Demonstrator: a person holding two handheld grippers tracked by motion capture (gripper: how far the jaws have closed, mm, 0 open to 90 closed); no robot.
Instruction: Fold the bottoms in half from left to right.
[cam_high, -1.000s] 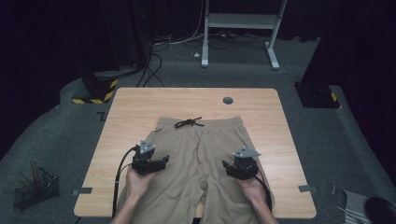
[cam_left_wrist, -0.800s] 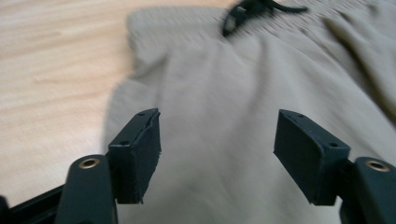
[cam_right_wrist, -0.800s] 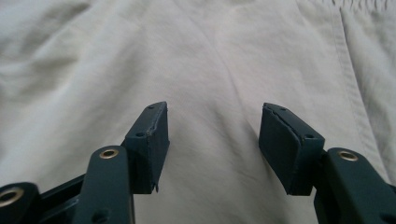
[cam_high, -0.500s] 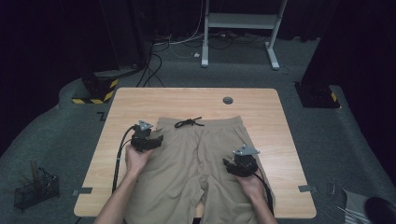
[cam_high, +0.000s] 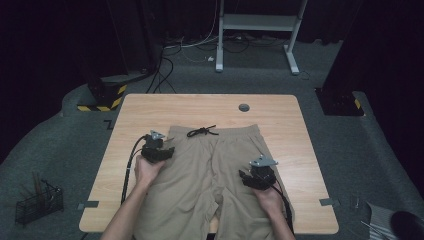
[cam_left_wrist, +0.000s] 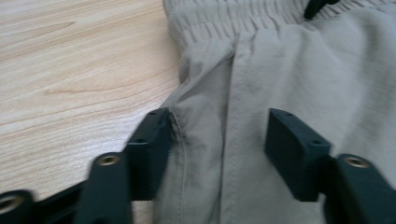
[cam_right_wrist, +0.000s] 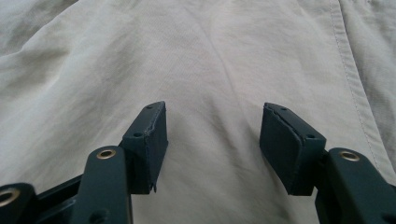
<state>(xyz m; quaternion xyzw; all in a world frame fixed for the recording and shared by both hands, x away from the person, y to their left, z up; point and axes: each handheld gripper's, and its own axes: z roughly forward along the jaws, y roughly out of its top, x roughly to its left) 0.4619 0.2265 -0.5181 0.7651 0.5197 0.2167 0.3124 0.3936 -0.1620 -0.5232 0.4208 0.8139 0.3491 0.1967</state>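
Observation:
Khaki shorts (cam_high: 210, 170) lie flat on the wooden table (cam_high: 150, 110), waistband at the far side with a black drawstring (cam_high: 202, 132) tied on it. My left gripper (cam_high: 159, 150) rests at the shorts' left side, just below the waistband (cam_left_wrist: 224, 23). In the left gripper view its jaws (cam_left_wrist: 219, 126) have just been closing and straddle the side seam, with fabric lying between them and the pads apart. My right gripper (cam_high: 256, 175) hovers over the shorts' right leg. Its jaws (cam_right_wrist: 215, 116) stand open over smooth cloth (cam_right_wrist: 201, 56).
A round grommet (cam_high: 244, 107) sits in the tabletop near the far edge. Beyond the table stand a white desk frame (cam_high: 260, 22) and a yellow-and-black striped base (cam_high: 100, 102). A black wire basket (cam_high: 37, 202) is on the floor at the left.
My left gripper has moved away from the person along the shorts' left edge, up to just below the waistband. The right gripper has stayed in place.

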